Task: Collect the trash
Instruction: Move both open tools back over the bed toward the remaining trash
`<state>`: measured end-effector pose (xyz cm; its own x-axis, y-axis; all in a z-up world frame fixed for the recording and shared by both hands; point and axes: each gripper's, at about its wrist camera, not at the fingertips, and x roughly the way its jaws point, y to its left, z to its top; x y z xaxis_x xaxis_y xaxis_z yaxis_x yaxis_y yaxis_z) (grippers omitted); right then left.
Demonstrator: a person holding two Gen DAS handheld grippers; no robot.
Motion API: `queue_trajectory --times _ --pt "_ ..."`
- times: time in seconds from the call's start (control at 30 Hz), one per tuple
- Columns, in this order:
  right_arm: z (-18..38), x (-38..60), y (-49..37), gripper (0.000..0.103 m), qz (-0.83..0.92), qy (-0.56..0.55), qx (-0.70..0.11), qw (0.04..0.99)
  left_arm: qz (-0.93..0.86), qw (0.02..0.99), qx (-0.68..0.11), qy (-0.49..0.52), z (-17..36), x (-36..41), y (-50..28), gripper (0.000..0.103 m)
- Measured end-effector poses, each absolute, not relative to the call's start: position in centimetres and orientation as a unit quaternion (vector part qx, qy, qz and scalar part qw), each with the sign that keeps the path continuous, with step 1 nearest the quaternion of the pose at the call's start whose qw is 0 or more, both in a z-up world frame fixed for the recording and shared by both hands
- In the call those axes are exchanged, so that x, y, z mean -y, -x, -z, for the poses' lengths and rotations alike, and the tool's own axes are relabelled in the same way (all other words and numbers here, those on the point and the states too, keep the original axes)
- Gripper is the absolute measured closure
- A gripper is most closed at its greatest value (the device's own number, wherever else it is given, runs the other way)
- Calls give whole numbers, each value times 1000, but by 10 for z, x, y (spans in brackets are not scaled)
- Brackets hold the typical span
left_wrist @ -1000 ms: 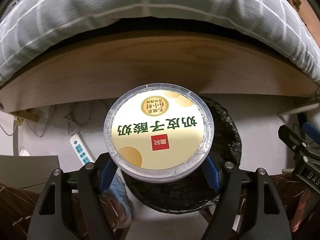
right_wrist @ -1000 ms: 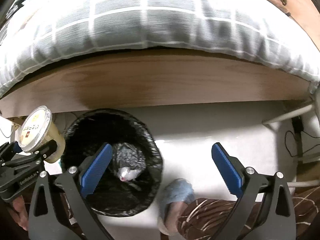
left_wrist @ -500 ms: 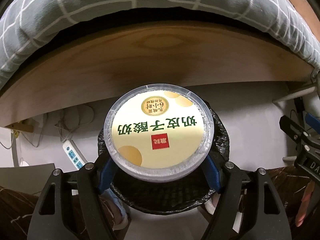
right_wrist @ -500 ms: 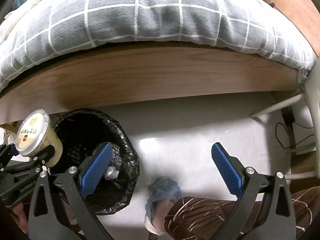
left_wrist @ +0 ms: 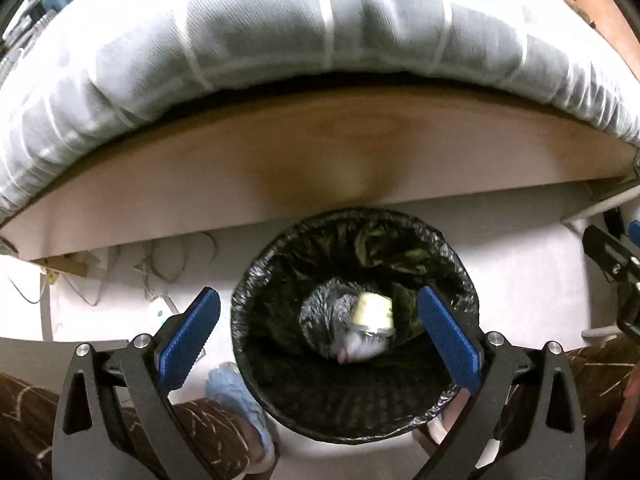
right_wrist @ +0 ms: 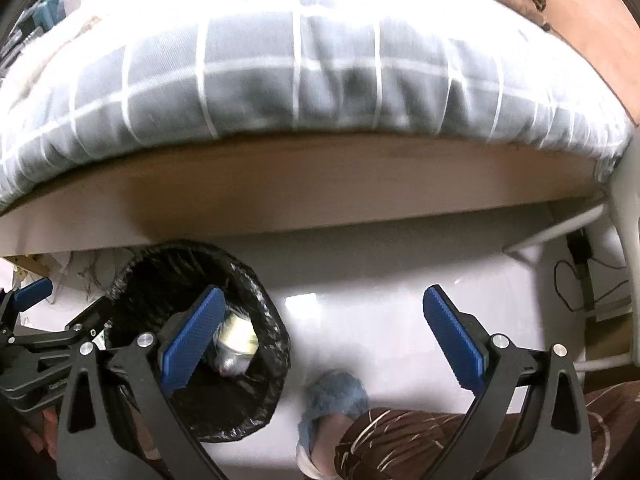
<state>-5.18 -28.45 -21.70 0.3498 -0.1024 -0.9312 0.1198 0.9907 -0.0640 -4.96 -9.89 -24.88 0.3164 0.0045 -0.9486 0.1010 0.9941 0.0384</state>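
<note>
The yellow yogurt cup (left_wrist: 373, 314) lies inside the bin (left_wrist: 256, 280), which has a black bag liner, on top of a grey crumpled bag (left_wrist: 324, 312). My left gripper (left_wrist: 318, 334) is open and empty, held right above the bin's mouth. The cup also shows in the right wrist view (right_wrist: 238, 330) inside the bin (right_wrist: 272, 320). My right gripper (right_wrist: 324, 344) is open and empty, over the white floor to the right of the bin. The left gripper (right_wrist: 28, 320) appears at the left edge of that view.
A bed with a grey checked duvet (left_wrist: 320, 40) and a wooden side board (left_wrist: 320, 160) runs behind the bin. A power strip and cables (left_wrist: 160, 304) lie left of it. The person's blue slippers (right_wrist: 336, 400) and brown trouser legs are beside the bin.
My left gripper opened and the yogurt cup dropped from it into the bin. The right gripper stayed open and shifted slightly.
</note>
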Motion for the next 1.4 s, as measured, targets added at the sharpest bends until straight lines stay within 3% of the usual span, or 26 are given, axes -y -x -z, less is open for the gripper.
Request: queue_trajectory --times 0.77,1.4 --pt "102 281 48 7 53 -8 -436 898 26 892 -451 -10 114 72 44 6" --pt "60 268 -2 8 23 4 -391 920 -3 913 -409 13 70 25 -10 6"
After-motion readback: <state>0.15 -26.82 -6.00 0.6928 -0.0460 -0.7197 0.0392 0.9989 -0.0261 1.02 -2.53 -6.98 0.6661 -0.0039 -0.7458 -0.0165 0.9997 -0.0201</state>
